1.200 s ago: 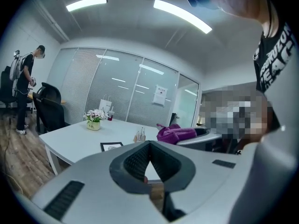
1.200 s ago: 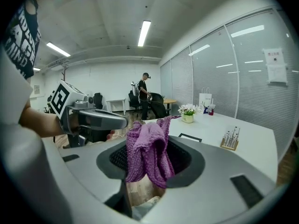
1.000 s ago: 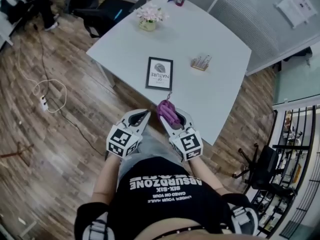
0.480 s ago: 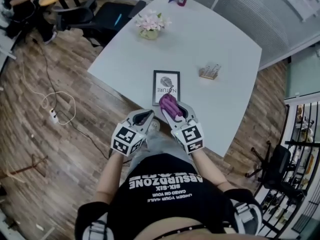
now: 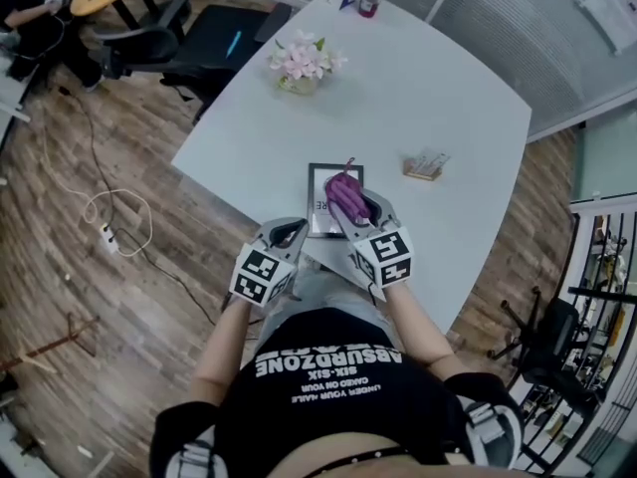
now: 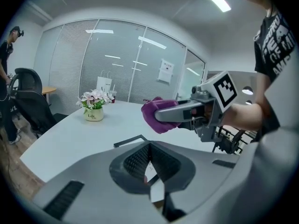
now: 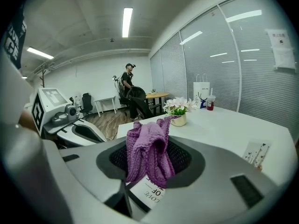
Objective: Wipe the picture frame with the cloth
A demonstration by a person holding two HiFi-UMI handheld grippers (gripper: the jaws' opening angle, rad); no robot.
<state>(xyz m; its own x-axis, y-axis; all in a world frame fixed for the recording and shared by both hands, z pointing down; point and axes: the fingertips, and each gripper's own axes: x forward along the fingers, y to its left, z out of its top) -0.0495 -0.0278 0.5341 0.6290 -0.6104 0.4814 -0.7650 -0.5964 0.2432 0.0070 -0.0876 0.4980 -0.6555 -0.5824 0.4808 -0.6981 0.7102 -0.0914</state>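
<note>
Your right hand-held gripper point(image 5: 356, 205) is clamped on the purple cloth point(image 7: 148, 155) and sits over the picture frame point(image 5: 318, 205). The frame lies flat on the white counter point(image 5: 428, 98), close to its near edge. Your left hand-held gripper point(image 5: 286, 233) hangs near the frame, jaws together on nothing.

Recommendation: lower until the cloth's hanging folds, not the jaw tips, meet the glass. Stroke lightly, since the unsecured frame may slide.

Not verifiable: whether the cloth touches the frame. The gripper covers most of the frame, and only 1 strip of print shows.

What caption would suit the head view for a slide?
Right gripper holds a purple cloth over the picture frame on the white table.
</note>
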